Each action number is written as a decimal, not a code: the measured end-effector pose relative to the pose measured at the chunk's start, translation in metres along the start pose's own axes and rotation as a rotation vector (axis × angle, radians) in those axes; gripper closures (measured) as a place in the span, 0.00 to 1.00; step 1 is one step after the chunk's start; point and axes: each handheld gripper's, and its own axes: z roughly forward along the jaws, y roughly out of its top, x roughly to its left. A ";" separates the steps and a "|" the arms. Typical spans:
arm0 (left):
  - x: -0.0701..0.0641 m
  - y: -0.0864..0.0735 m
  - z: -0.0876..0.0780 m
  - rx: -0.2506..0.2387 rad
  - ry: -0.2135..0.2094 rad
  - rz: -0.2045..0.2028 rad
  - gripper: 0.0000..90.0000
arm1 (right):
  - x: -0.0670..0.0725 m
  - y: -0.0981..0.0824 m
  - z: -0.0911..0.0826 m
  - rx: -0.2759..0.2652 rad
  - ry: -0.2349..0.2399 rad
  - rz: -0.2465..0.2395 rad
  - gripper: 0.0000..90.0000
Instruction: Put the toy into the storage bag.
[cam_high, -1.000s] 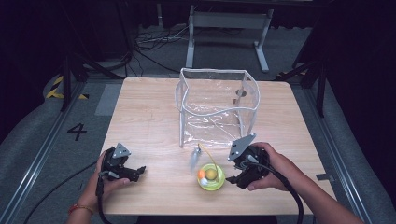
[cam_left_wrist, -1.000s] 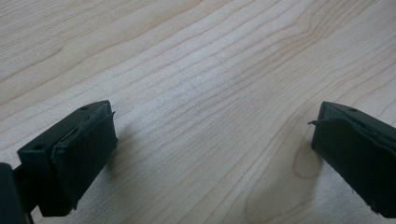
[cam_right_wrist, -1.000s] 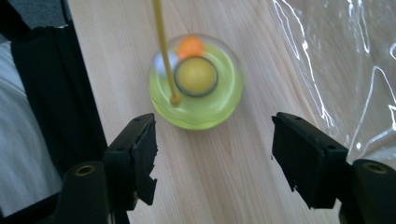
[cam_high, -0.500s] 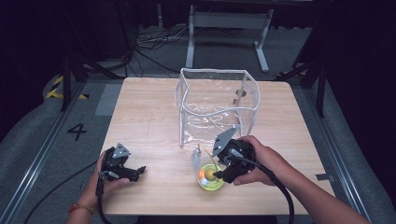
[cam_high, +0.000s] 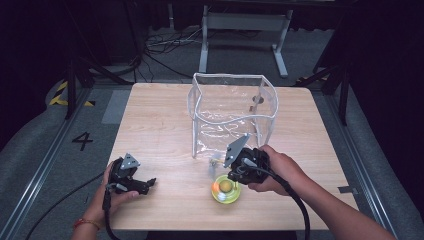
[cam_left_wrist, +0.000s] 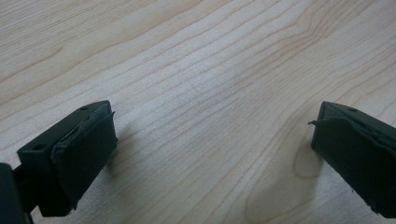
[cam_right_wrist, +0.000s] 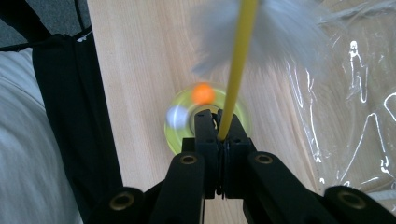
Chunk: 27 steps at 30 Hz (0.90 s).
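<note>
Nearest the person, the left claw (cam_high: 145, 184) rested at the front-left of the worktop (cam_high: 160, 125), jaws spread wide on bare wood with nothing between them.

The right claw (cam_right_wrist: 219, 133) had just been closing, and stood clamped on the thin yellow stick (cam_right_wrist: 238, 65) of a cat toy (cam_high: 225, 189), a green-yellow disc holding an orange ball (cam_right_wrist: 203, 93) and a pale one. White feathers (cam_right_wrist: 275, 32) at the far end of the stick were blurred. Disc sat at front-centre, just before the clear bag (cam_high: 232, 112), which stood open-topped mid-worktop.

Judged step: grasp made, the lift about to start.

Next move probably calls for raising the toy by its stick, clearing the bag's near rim, then lowering it inside. The stick is thin, so the disc may swing or twist.
</note>
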 end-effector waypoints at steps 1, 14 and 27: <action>0.000 0.000 0.000 -0.001 -0.001 0.000 0.00 | 0.000 0.000 -0.001 0.009 -0.007 -0.004 0.98; 0.000 0.000 0.000 -0.001 -0.001 0.000 0.00 | -0.005 0.000 -0.022 0.014 -0.023 -0.032 0.98; 0.000 0.000 0.000 -0.001 -0.001 0.000 0.00 | -0.018 0.013 -0.076 -0.026 -0.107 -0.029 0.98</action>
